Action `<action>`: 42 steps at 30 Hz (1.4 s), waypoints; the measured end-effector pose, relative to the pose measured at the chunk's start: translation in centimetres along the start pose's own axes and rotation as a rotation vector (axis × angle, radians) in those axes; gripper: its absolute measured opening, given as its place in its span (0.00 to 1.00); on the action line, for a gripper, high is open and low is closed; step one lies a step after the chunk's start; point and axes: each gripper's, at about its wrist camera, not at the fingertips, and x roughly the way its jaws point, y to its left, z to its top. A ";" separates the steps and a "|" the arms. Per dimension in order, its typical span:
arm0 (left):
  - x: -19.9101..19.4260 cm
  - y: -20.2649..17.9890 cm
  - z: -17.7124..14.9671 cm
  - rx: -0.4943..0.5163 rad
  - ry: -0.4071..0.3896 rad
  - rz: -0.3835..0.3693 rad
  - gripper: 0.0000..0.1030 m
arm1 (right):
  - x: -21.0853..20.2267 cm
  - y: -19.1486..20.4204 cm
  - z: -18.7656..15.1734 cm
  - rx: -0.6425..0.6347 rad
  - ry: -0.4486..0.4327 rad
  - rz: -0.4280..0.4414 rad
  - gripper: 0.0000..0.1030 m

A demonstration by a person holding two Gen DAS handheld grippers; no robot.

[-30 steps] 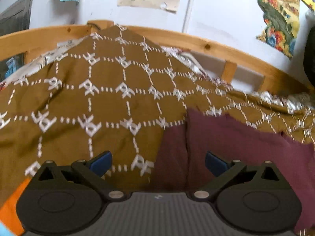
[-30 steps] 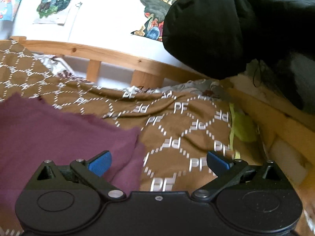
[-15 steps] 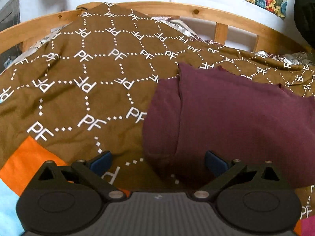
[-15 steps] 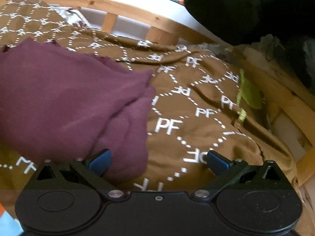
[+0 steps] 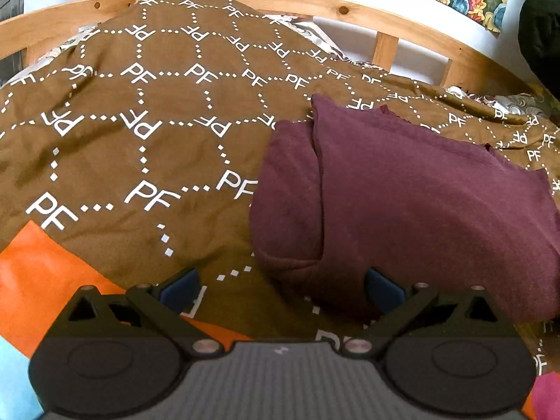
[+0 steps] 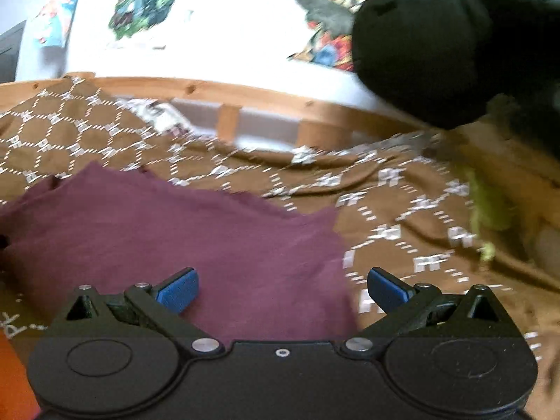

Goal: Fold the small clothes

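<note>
1. The maroon garment (image 5: 420,203) is lying on the bed, on top of a brown bedspread (image 5: 147,112) printed with white "PF" letters. It looks partly folded already: the left side is tucked over into a rounded roll, and the rest lies fairly flat out to the right. The far edge is a bit ragged and uneven.

2. The left hand-held gripper (image 5: 280,288) is spread wide with nothing in it, sitting just at the near-left corner of the garment, right by that rolled bit. Its right finger looks very near the cloth, but I can't tell if it's touching.

3. The right hand-held gripper (image 6: 281,287) is also wide and empty, hanging over the near-right part of the garment (image 6: 196,231). That view is smeared, so fine detail is a guess.

4. Further out: a wooden bed rail (image 5: 385,24) along the far side, posters on the wall, and a big black padded thing (image 6: 455,42) up on the right. There's something lime green (image 6: 486,210) near the right edge of the bed.

5. What could go wrong, I reckon: the bedspread is soft and wrinkly, so a low pinch could grab it along with the garment. Also that rolled left edge could flop open if only the top layer gets caught, and the uneven far edge means the next fold may come out crooked.
</note>
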 end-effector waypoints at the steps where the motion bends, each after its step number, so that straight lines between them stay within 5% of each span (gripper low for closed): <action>1: 0.1 0.0 0.0 -0.005 0.001 -0.005 0.99 | 0.4 0.6 0.2 0.002 0.006 0.009 0.99; 8: 0.3 0.3 0.0 -0.017 0.007 -0.025 0.99 | 3.0 6.0 2.0 -0.028 0.028 0.088 0.99; 14: 0.4 0.7 0.2 -0.030 0.026 -0.046 0.99 | 4.3 9.6 0.0 -0.115 0.109 0.093 0.99; 33: -0.2 0.5 -0.3 -0.052 0.043 -0.047 0.99 | 3.3 11.3 -1.9 -0.178 0.030 0.004 0.99; 42: 0.1 0.4 0.8 -0.160 0.079 -0.172 1.00 | 3.2 11.4 -2.1 -0.193 0.016 -0.008 0.99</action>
